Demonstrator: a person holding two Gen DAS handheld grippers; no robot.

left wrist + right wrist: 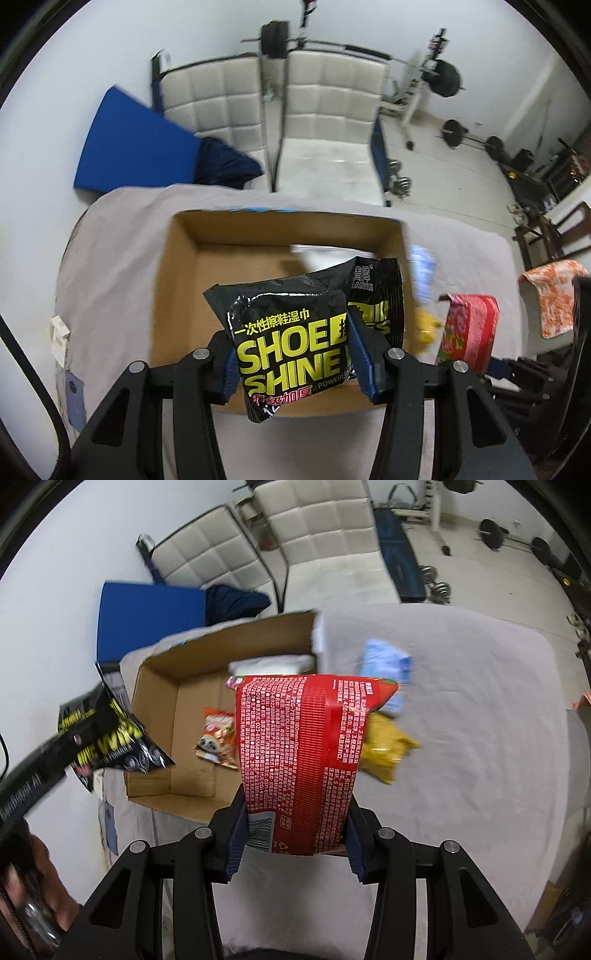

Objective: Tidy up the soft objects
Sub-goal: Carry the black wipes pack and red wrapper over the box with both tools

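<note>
Cardboard box (177,288) sits open-topped on a bed covered by a grey sheet (110,258), straight ahead of the left claw (291,363). That claw is closed on a black packet (288,332) printed with "SHOE SHINE" in yellow letters; its blue pads press the packet's two sides, and the packet hangs in the air over the near edge of the box. Beyond the packet, inside the box toward the far right corner, lies a white pack (325,256). Just past the box's right wall, to the claw's right, a pale blue pack (423,273) and a yellow pouch (428,326) lie on the sheet, both blurred.

From the right wrist camera, the right claw (295,843) is clamped on a red packet (299,753) covered in small white print, with a barcode at its lower left. The packet is held upright between the pads, above the sheet and just right of the box (155,716). Inside the box, ahead and to the left of this claw, lie a small orange-and-white snack bag (218,738) and the white pack (273,664). To the right, partly hidden behind the red packet, the pale blue pack (388,664) and the yellow pouch (388,753) rest on the sheet (480,738). At the far left, the black packet (110,734) shows in the other claw's hold, beside the box's left wall.
</note>
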